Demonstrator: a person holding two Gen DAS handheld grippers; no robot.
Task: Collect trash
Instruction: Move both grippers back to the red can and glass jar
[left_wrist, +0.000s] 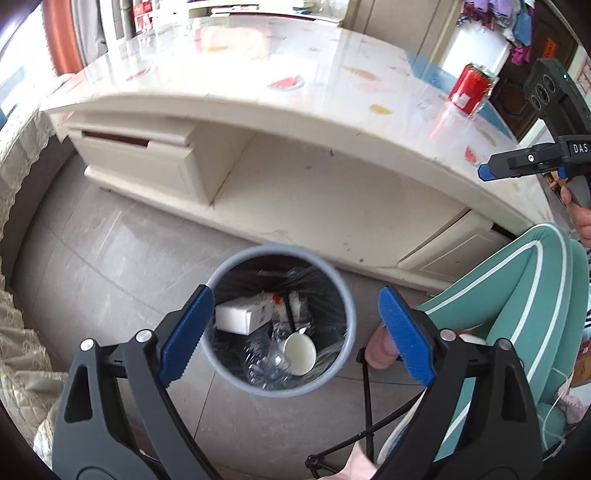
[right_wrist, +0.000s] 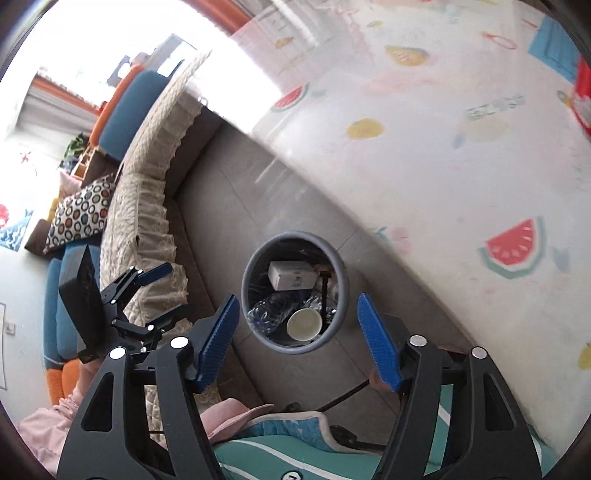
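Left tongs (left_wrist: 295, 332): jaws spread wide, nothing between the blue pads, positioned above the trash bin (left_wrist: 347, 306). Right tongs (right_wrist: 297, 336): jaws likewise apart and empty, also looking down at the bin from higher up.

The trash bin is a round grey container lined with a black bag, standing on the tiled floor (left_wrist: 110, 266) just in front of the cream surface (left_wrist: 332, 122). Contents visible: a white carton (left_wrist: 240, 315), a crushed clear plastic bottle (left_wrist: 264, 360), a white paper cup (left_wrist: 300, 354) lying on its side, and a thin black stick (left_wrist: 289, 314).

One red can (left_wrist: 471, 88) stands upright on the surface, on its fruit-print cover, near the right edge. A person's leg in green trousers (left_wrist: 517, 295) is beside the bin.
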